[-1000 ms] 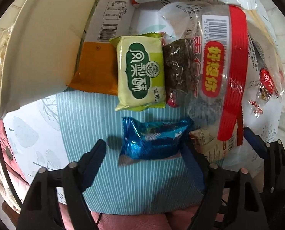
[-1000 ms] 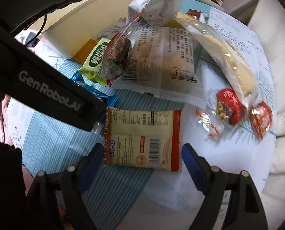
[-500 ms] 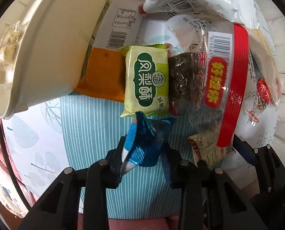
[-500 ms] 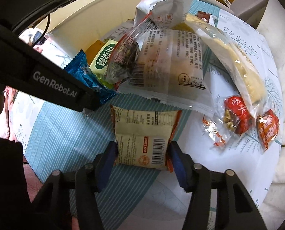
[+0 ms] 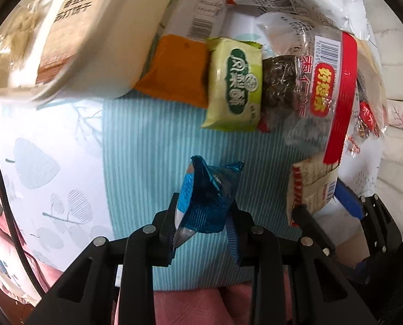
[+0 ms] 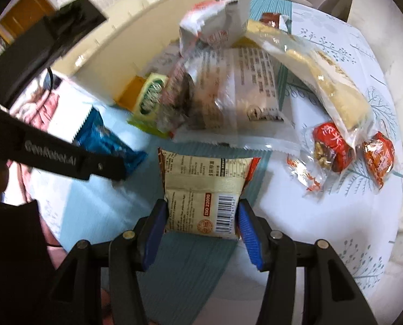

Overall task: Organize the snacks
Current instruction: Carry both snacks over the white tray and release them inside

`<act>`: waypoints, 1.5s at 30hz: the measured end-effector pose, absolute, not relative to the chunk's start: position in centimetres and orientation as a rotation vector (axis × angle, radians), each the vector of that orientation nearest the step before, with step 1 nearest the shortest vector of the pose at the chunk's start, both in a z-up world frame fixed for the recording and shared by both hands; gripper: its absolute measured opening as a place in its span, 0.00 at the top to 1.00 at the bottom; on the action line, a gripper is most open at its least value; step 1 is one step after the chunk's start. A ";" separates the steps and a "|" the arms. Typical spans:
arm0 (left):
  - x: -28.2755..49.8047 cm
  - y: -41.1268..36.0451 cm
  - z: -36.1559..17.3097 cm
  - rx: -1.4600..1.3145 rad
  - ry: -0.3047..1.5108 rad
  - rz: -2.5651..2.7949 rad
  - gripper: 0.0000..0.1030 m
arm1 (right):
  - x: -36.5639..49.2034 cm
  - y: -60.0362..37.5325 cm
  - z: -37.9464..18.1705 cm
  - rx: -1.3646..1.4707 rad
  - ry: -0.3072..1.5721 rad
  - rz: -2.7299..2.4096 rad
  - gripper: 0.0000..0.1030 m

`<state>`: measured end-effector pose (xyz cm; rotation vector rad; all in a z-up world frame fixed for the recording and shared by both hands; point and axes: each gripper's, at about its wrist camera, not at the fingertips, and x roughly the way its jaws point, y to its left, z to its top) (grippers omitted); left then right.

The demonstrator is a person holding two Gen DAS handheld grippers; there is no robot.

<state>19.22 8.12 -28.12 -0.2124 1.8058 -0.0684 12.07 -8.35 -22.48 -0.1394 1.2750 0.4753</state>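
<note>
The left gripper (image 5: 202, 216) is gripping the blue snack packet (image 5: 208, 197) above the striped cloth (image 5: 147, 140). The right gripper (image 6: 201, 216) is squeezing the beige snack packet (image 6: 204, 189) between its blue pads (image 6: 248, 233).

A cream packet (image 6: 204, 197) with a barcode is clamped between the blue pads (image 6: 248, 239) of the right gripper (image 6: 201, 233). Ahead of the jaws, a pile of clear bags (image 6: 236, 94) is seen. To their left, a blue packet (image 6: 106, 143) is held by the left gripper (image 6: 65, 159). To the right, red sweets (image 6: 334, 143) are scattered on the tablecloth (image 6: 337, 216).

Orange packet (image 5: 174, 69) half under tray (image 5: 114, 35)
</note>
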 end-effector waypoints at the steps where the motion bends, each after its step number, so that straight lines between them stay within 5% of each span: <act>1: 18.9 8.7 -27.9 -0.228 1.814 -0.076 0.72 | 12.3 -8.3 -22.0 -0.127 1.263 0.476 0.48; 12: 16.7 13.9 -22.0 -0.275 1.841 -0.153 0.72 | 11.7 -5.4 -17.7 -0.042 1.169 0.485 0.48; 24: 18.8 21.3 -11.8 -0.324 1.595 -0.123 0.72 | 11.9 0.6 -11.7 0.010 1.007 0.543 0.48; 41: 24.4 28.2 -7.3 -0.288 1.270 -0.133 0.71 | 13.4 11.0 -7.7 -0.040 0.833 0.538 0.45; 42: 24.5 28.5 -7.4 -0.293 1.254 -0.119 0.65 | 13.7 11.4 -7.8 -0.035 0.832 0.522 0.44; 45: 24.8 29.6 -8.1 -0.317 1.248 -0.080 0.28 | 14.6 12.4 -8.7 -0.050 0.883 0.484 0.26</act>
